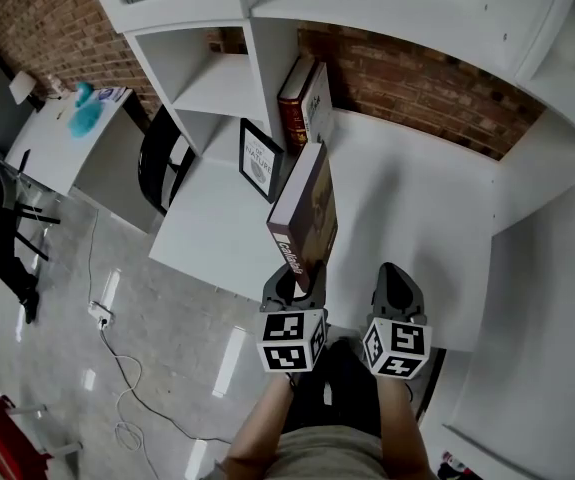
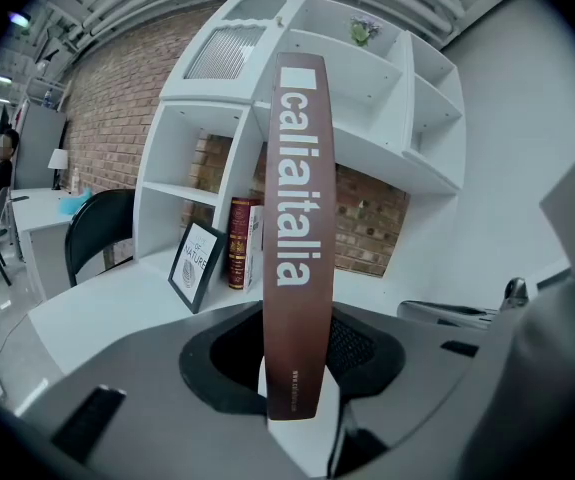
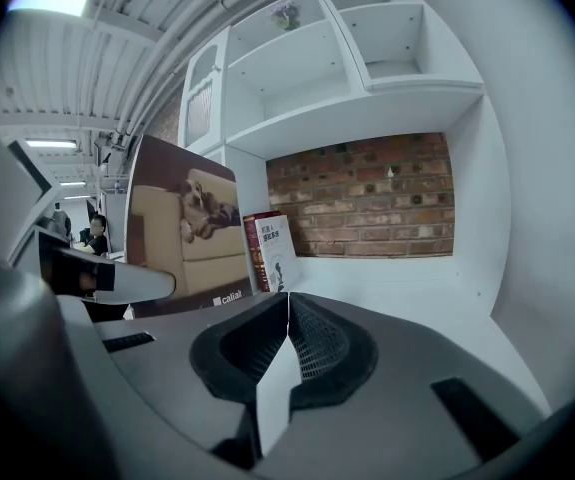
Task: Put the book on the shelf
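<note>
A tall brown book (image 1: 302, 213) with a dog on a sofa on its cover stands upright in my left gripper (image 1: 295, 276), which is shut on its lower edge. In the left gripper view its spine (image 2: 297, 218) rises between the jaws of my left gripper (image 2: 292, 388). My right gripper (image 1: 397, 280) hangs beside it on the right, shut and empty; its jaws meet in the right gripper view (image 3: 287, 308), with the book's cover (image 3: 182, 233) at its left. Ahead lies the white shelf surface (image 1: 417, 208), where two books (image 1: 305, 103) lean against a divider.
A framed picture (image 1: 259, 160) leans at the shelf unit's left end, just beyond the held book. A black chair (image 1: 162, 158) stands left of the unit. Farther left is a white desk (image 1: 67, 138) with a teal object. A cable (image 1: 117, 368) runs over the floor.
</note>
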The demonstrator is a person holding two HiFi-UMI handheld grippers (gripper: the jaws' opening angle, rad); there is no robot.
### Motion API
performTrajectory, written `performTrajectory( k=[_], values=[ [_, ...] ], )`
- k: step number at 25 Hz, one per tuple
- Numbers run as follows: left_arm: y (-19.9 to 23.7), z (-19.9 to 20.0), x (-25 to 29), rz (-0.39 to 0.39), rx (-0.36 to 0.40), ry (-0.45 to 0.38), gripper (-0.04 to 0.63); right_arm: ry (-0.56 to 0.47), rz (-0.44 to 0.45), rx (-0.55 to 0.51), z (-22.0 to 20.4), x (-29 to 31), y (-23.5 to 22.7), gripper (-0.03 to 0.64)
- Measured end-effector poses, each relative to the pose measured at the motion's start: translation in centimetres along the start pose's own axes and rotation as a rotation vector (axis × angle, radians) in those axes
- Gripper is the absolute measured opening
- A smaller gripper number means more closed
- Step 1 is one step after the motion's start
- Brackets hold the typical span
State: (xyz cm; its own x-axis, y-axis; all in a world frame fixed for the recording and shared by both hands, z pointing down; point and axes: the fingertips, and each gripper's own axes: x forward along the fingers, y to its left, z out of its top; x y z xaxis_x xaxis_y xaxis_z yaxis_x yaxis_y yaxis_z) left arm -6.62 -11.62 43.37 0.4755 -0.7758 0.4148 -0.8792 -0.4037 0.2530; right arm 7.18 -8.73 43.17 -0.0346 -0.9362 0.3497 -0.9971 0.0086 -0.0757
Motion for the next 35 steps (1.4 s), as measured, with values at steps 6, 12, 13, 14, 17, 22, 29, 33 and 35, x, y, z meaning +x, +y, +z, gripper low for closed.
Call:
performTrajectory(
  k=[6, 12, 13, 14, 17, 22, 29, 33, 35],
  values=[
    [-0.3, 0.2, 1.8, -0.003, -0.004, 0.008, 0.147, 0.017, 0.013, -0.001, 0.0, 1.8, -0.9, 0.017],
    [-0.5, 1.5, 4.9, 0.022, -0.011, 0.003, 0.147, 0.016, 0.046, -0.003, 1.2, 4.8, -2.4, 0.017],
    [-0.6, 1.7, 5.4, 0.027, -0.014, 0.002, 0.147, 0.016, 0.050, -0.003, 1.4, 5.3, -2.8, 0.017],
    [-0.7, 1.9, 6.0, 0.031, -0.016, 0.003, 0.147, 0.017, 0.053, -0.003, 1.6, 5.8, -3.3, 0.017],
    [-1.0, 2.5, 7.8, 0.043, -0.019, 0.002, 0.147, 0.012, 0.056, -0.002, 2.3, 7.3, -4.8, 0.017],
    [-1.6, 3.3, 10.5, 0.058, -0.013, -0.001, 0.147, 0.010, 0.071, 0.003, 3.2, 9.5, -6.9, 0.017],
    [-2.5, 3.6, 13.5, 0.066, -0.010, 0.010, 0.147, 0.034, 0.090, 0.018, 2.7, 11.5, -9.2, 0.017],
    [-2.8, 3.5, 15.0, 0.075, 0.017, 0.018, 0.147, 0.037, 0.094, 0.029, 2.4, 12.3, -10.2, 0.017],
    [-2.8, 3.6, 15.4, 0.076, 0.025, 0.017, 0.147, 0.042, 0.095, 0.032, 2.0, 12.4, -10.3, 0.017]
  ],
)
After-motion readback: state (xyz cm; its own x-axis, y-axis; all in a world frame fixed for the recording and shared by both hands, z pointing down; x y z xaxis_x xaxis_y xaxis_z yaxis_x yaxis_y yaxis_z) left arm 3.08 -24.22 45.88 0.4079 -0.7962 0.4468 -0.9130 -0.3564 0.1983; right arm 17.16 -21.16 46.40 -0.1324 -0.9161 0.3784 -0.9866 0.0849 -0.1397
